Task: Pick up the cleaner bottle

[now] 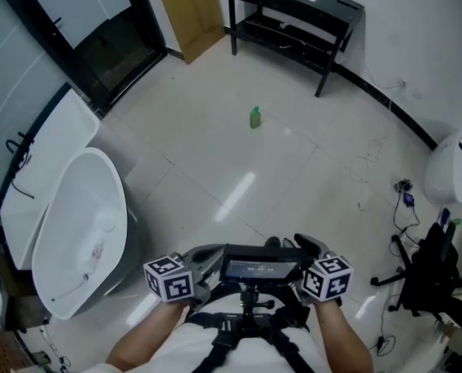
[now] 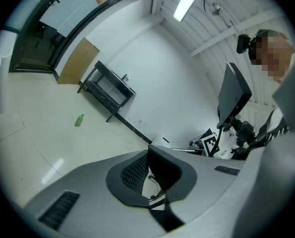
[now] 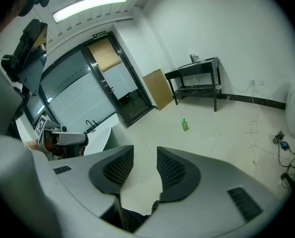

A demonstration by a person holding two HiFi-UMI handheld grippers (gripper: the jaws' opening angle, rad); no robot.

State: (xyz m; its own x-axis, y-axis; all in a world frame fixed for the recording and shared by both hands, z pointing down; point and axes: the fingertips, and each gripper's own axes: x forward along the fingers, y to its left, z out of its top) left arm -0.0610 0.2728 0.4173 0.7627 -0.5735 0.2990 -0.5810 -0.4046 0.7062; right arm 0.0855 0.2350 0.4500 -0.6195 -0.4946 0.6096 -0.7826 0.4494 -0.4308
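Green cleaner bottle point(image 1: 255, 117) stands upright on floor point(image 1: 215, 162), well apart from both tongs. Left tongs point(image 2: 148, 153) shut, empty; right tongs point(image 3: 144, 157) narrowly apart, empty. Est. light, smooth plastic, poss. slippery; grip across body, mid-height.

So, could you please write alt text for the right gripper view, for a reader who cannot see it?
The right tongs stand open and empty in the foreground, pointing across a pale floor, with a small green cleaner bottle far ahead. Behind the bottle, a black table stands by the white wall, and a brown board leans near glass doors.
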